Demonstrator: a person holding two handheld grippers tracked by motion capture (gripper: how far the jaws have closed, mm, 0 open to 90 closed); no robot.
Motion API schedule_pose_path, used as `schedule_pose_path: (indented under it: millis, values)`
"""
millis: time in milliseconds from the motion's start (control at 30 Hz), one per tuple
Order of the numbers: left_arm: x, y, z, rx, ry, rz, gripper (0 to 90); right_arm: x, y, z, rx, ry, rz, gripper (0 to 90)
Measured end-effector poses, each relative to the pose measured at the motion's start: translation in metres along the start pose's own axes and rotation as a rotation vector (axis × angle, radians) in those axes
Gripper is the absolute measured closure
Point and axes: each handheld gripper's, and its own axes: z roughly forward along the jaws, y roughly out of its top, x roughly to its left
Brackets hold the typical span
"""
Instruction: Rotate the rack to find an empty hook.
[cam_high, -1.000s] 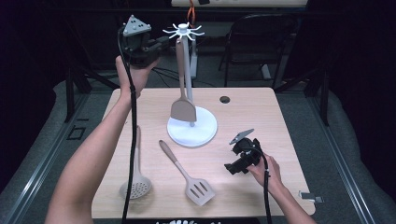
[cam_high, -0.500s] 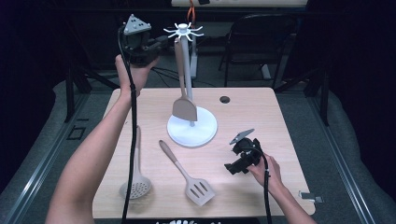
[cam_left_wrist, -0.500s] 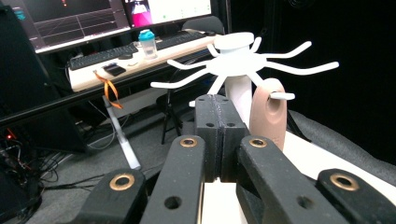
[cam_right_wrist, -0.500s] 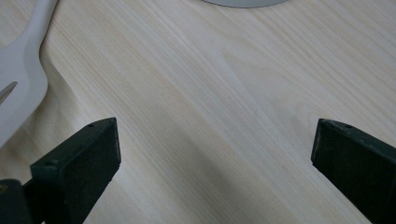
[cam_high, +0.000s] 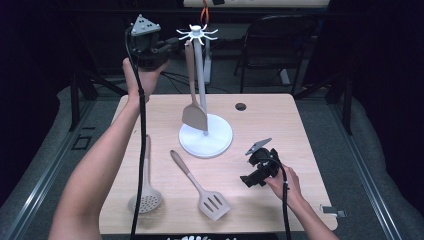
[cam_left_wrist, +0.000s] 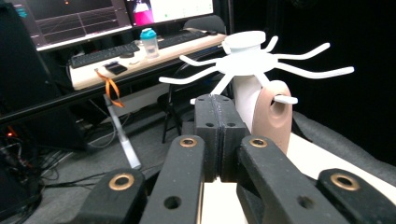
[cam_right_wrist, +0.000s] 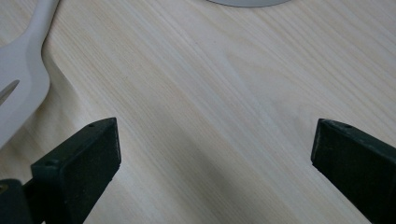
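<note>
Dark surroundings are framing a pale wooden table (cam_high: 300, 130), with monitors (cam_left_wrist: 93, 18) and a keyboard (cam_left_wrist: 105, 53) glowing on a desk beyond it in the left gripper view. Up high at the far left, the left gripper (cam_high: 172, 46) is hovering beside the spider-armed top of the white utensil stand (cam_high: 199, 75), and its jaws are pressing flat together with nothing between them. Right next to them, the tan solid turner (cam_high: 192, 105) is hanging from one of the stand's hooks by the hole in its handle, its blade dangling just above the stand's round base. Down on the table, the slotted spatula (cam_high: 202, 190) is lying diagonally near the front edge, and the skimmer spoon (cam_high: 145, 192) is lying to its left. Over at the right, the right gripper (cam_high: 252, 170) is sitting low over the wood, jaws spread wide and holding nothing, with the slotted spatula's edge showing at the left of its own view.
</note>
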Motion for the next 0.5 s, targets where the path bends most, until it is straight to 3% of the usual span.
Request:
schedule_pose_path:
  millis: [100,267,500]
  values:
    - [0.002,-0.003,-0.006,0.003,0.002,-0.006,78.8,0.0,0.0,0.0,0.0,-0.003,-0.001,1.3]
    - [0.006,-0.011,-0.014,0.018,0.018,-0.033,53.9,0.001,0.001,0.0,0.002,0.009,0.007,1.3]
    - [0.009,-0.033,-0.023,0.064,-0.018,-0.048,32.9,0.002,0.002,0.0,0.02,0.003,-0.013,1.4]
